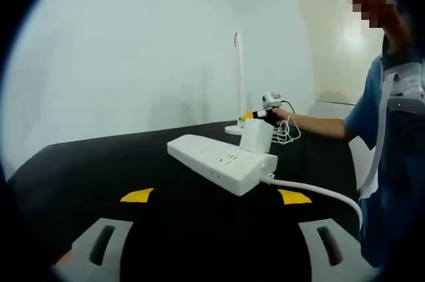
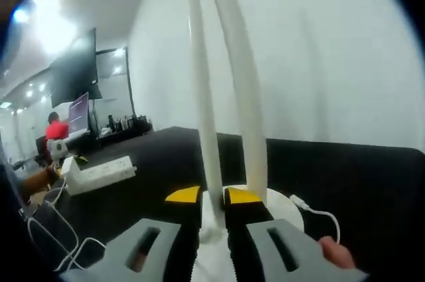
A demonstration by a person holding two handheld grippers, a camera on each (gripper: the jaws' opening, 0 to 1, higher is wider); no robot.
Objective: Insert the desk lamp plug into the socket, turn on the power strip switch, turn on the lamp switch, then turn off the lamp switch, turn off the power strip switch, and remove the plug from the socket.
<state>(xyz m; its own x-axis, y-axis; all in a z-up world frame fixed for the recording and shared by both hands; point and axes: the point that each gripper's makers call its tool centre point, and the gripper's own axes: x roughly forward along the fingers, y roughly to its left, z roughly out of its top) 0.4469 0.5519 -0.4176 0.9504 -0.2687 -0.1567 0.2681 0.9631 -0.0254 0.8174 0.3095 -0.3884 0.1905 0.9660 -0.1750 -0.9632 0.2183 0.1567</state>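
A white power strip (image 1: 219, 162) lies on the black table (image 1: 119, 162), with the lamp's white plug (image 1: 256, 136) standing in a socket at its far end. My left gripper (image 1: 216, 196) hovers in front of the strip, jaws wide apart and nothing between them. Behind the strip stands the white desk lamp (image 1: 238, 76). My right gripper (image 1: 264, 111) is beside the lamp's base, in a person's hand. In the right gripper view, my right gripper (image 2: 213, 196) has its yellow-tipped jaws drawn close around the lamp's thin stem (image 2: 202, 116), just above the round base (image 2: 285, 206). The power strip (image 2: 99, 172) lies far left.
The strip's thick white cable (image 1: 319, 192) runs right toward the person (image 1: 392, 162) at the table's edge. Loose white lamp cord (image 2: 53, 229) coils on the table between strip and lamp. A second, thicker lamp arm (image 2: 242, 96) rises beside the stem. White walls stand behind.
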